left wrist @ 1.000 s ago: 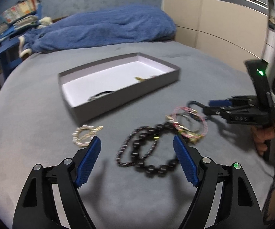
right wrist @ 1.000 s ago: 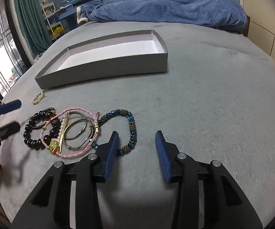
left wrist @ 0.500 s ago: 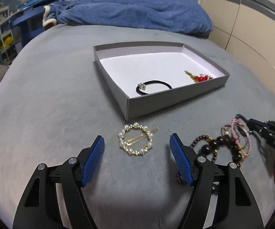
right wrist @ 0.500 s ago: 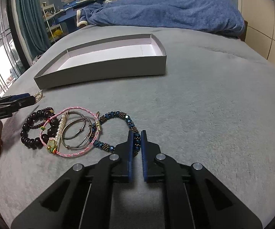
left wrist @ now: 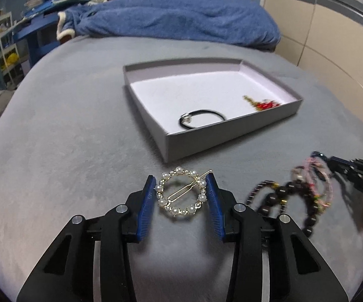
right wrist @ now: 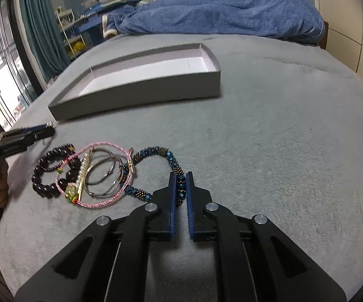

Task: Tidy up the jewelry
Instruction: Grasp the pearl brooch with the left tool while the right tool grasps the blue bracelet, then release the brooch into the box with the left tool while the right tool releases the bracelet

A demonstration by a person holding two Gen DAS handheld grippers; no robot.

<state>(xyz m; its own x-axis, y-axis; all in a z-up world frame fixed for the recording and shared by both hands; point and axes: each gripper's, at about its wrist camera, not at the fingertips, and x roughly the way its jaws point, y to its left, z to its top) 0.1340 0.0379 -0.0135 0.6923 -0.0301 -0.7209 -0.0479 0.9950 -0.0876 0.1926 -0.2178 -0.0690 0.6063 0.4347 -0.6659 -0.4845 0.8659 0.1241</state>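
Observation:
A round pearl hair clip (left wrist: 181, 195) lies on the grey bed between the blue pads of my left gripper (left wrist: 180, 193), whose jaws touch its two sides. My right gripper (right wrist: 180, 188) is shut on a blue beaded bracelet (right wrist: 156, 152) that lies on the bed. A grey shallow box (left wrist: 231, 136) holds a black hair tie (left wrist: 201, 118) and a red and gold piece (left wrist: 263, 104). A dark bead bracelet (right wrist: 51, 173), a pink cord bracelet (right wrist: 101, 202) and thin metal bangles (right wrist: 103, 173) lie left of the blue one.
A blue blanket (left wrist: 181, 22) is heaped at the far end of the bed. Shelves and a curtain (right wrist: 35, 25) stand at the left. Beige wardrobe panels (left wrist: 332, 37) are on the right. The box also shows in the right wrist view (right wrist: 143, 93).
My left gripper has closed in around the pearl clip, which lay ahead of its open jaws before. My right gripper stays shut on the blue bracelet.

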